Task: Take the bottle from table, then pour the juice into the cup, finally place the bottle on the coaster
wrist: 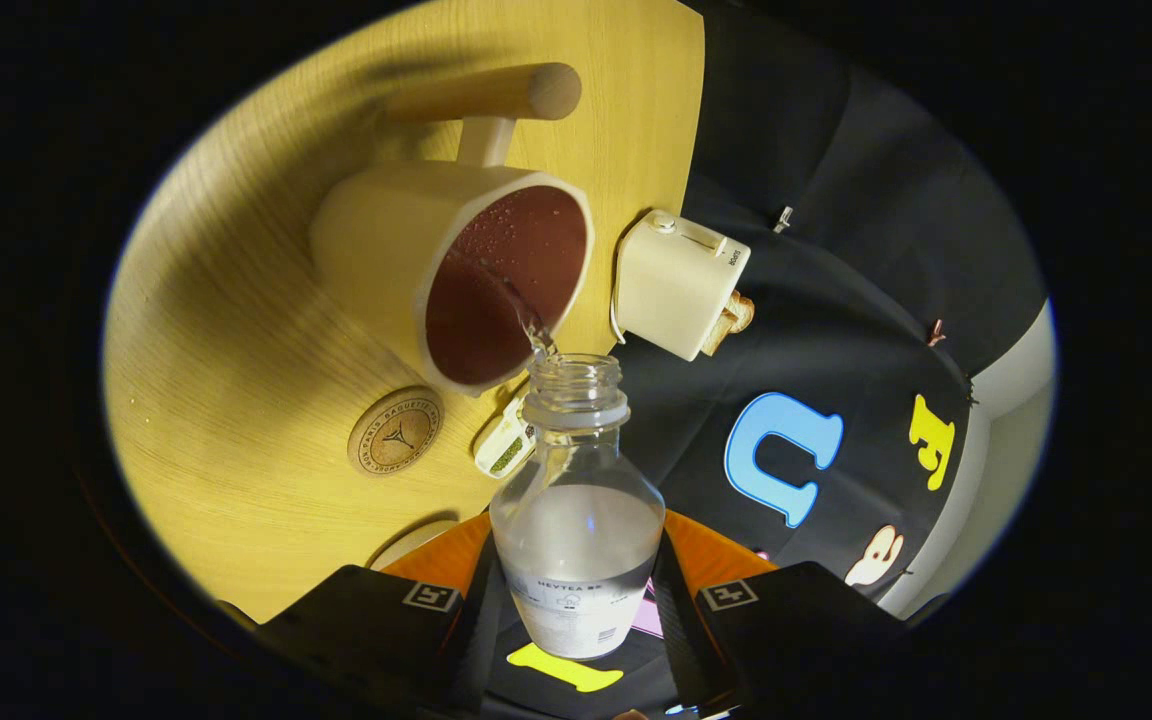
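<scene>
Pale yellow wooden tabletop (236,330) fills the left of the frame, dark booth cloth the right. At bottom centre, the gripper (576,610) has both fingers clenched on a clear glass bottle (576,520) holding cloudy whitish juice, tipped so its open mouth points up the frame. A thin stream leaves the mouth into a cream cup with a dark red interior (496,280), just above. Below left of the cup lies a round wooden coaster (395,432). A cream toaster (681,280) sits right of the cup. Pouring well likely means keeping the mouth over the rim and tilting gradually.
</scene>
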{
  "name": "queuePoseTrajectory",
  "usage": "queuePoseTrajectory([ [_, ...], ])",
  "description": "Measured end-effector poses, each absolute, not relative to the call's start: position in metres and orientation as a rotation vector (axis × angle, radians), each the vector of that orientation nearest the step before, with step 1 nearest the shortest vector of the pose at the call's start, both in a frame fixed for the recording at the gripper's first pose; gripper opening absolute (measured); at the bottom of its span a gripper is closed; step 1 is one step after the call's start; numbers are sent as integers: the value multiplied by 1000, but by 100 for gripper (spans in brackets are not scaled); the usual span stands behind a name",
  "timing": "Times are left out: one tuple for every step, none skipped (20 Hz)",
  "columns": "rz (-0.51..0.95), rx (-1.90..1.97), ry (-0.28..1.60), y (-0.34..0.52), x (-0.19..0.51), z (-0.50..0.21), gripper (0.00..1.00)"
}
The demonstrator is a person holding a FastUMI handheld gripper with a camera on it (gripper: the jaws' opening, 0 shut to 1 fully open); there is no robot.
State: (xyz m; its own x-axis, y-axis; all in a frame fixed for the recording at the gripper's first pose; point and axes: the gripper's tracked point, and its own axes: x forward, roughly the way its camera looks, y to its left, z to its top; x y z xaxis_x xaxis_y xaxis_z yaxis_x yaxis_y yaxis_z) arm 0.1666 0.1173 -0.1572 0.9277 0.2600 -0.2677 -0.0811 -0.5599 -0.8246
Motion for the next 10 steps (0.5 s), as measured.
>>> queuePoseTrajectory([
  [448,-2130,-130,118,167,-156,72],
  [448,-2136,-135,118,167,-154,72],
  [449,-2138,-134,118,168,-152,72],
  [452,-2144,-138,119,167,-152,72],
  [456,-2156,-145,121,167,-151,72],
  [460,-2169,-153,123,169,-151,72],
  [462,-2178,-158,123,169,-150,72],
  [463,-2185,-161,124,169,-149,72],
  [464,-2189,-166,124,167,-148,72],
  [467,-2192,-173,127,166,-147,72],
])
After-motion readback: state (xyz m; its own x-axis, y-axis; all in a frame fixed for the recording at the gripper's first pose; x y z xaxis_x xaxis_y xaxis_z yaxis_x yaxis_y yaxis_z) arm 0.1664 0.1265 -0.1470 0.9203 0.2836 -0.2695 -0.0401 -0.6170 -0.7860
